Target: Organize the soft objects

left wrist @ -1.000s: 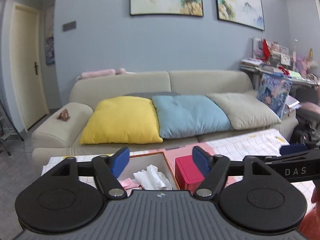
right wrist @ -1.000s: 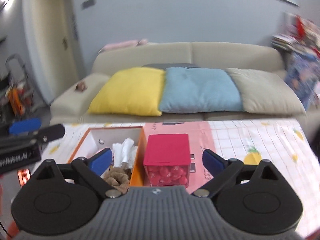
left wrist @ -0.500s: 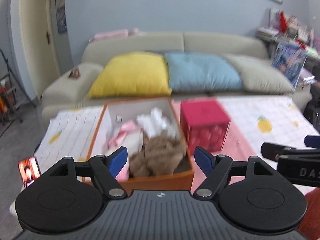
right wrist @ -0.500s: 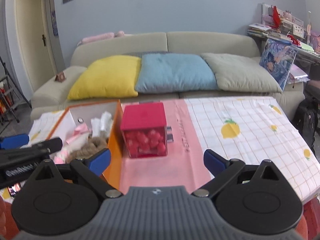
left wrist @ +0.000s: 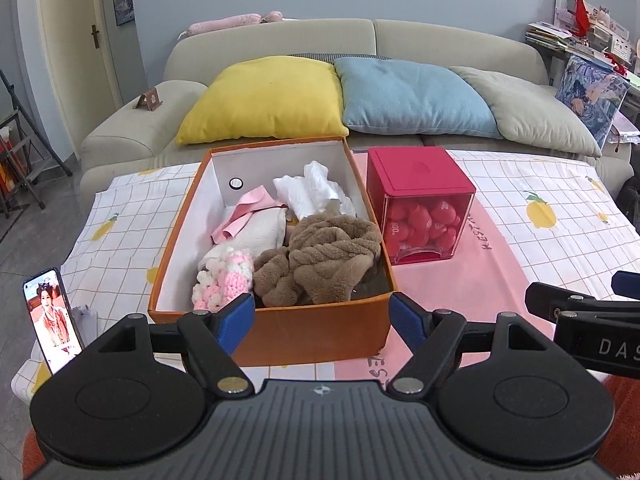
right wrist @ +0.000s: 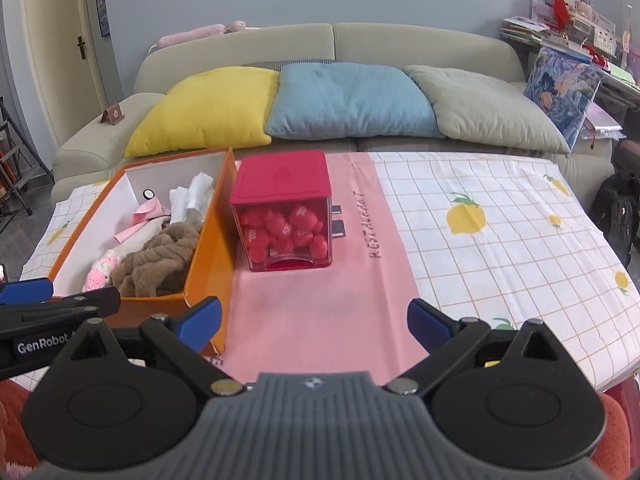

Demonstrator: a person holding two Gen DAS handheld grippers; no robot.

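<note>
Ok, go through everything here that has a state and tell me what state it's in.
Left gripper: open, holding nothing.
Right gripper: open, holding nothing.
Orange box: no lid on, soft things piled inside.
Red cube container: lid on, red balls inside.
Phone: screen lit, propped upright.
Door: shut.

Soft items (left wrist: 320, 256) fill the box (left wrist: 304, 332), cube container (left wrist: 420, 204) just right.

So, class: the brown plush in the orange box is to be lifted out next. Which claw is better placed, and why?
Probably the left claw: it is open and lined up with the orange box, the brown plush just beyond its fingers. The right claw, also open, faces bare cloth with the box off to its left.
</note>
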